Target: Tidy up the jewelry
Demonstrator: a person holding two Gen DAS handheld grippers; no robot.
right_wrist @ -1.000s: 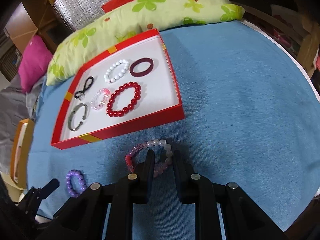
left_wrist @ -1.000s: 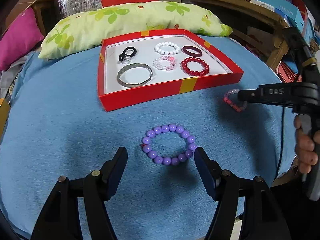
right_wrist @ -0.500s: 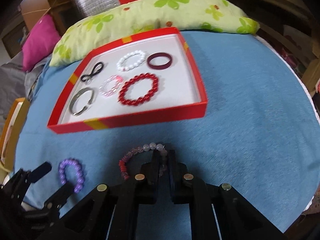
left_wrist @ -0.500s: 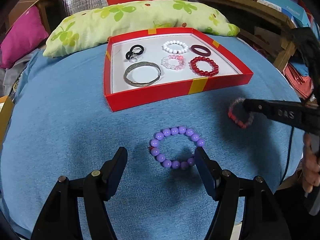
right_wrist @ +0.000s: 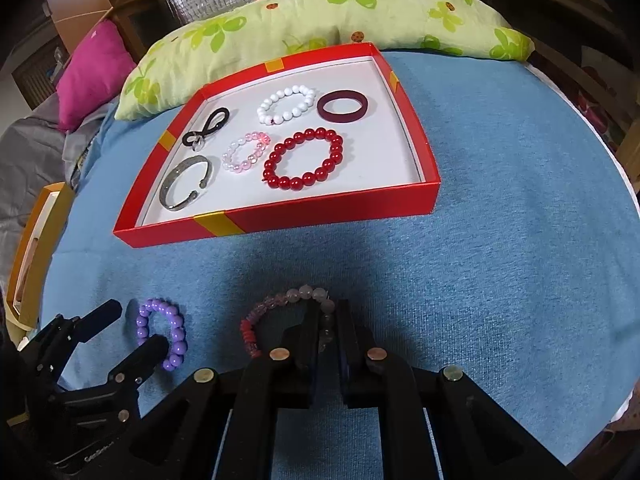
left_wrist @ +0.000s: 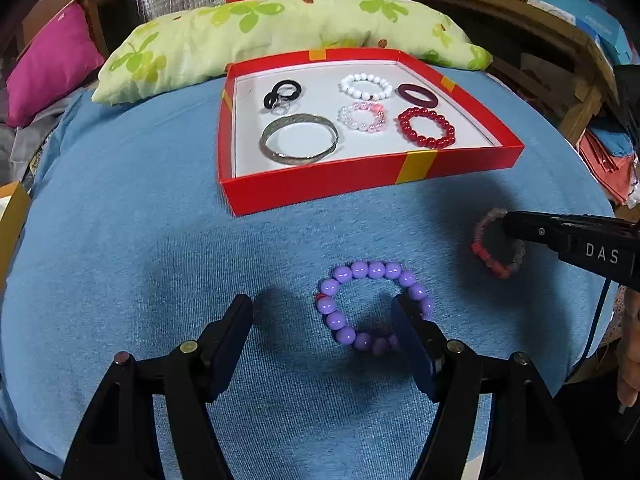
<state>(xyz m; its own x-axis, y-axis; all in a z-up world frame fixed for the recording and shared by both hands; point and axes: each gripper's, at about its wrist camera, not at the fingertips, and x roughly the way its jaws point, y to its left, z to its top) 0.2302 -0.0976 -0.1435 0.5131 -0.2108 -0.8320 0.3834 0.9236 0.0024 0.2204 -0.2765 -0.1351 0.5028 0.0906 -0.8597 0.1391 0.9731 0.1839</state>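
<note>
A purple bead bracelet [left_wrist: 370,306] lies on the blue cloth, partly between my open left gripper's [left_wrist: 322,316] fingers; its right finger covers part of it. It also shows in the right wrist view [right_wrist: 162,334]. My right gripper [right_wrist: 328,316] is shut on a pink-grey and red bead bracelet [right_wrist: 280,312] and holds it just above the cloth; it also shows in the left wrist view [left_wrist: 496,242]. The red tray [left_wrist: 360,176] holds several bracelets and rings.
A green flowered pillow [left_wrist: 280,28] lies behind the tray, a pink cushion [left_wrist: 44,68] at the far left. The blue cloth [right_wrist: 500,220] covers the round table. A yellow box edge [right_wrist: 36,240] stands at the left.
My right gripper has closed tighter on the pink-grey bracelet and lifted it slightly. My left gripper has moved left and forward, so the purple bracelet now sits by its right finger.
</note>
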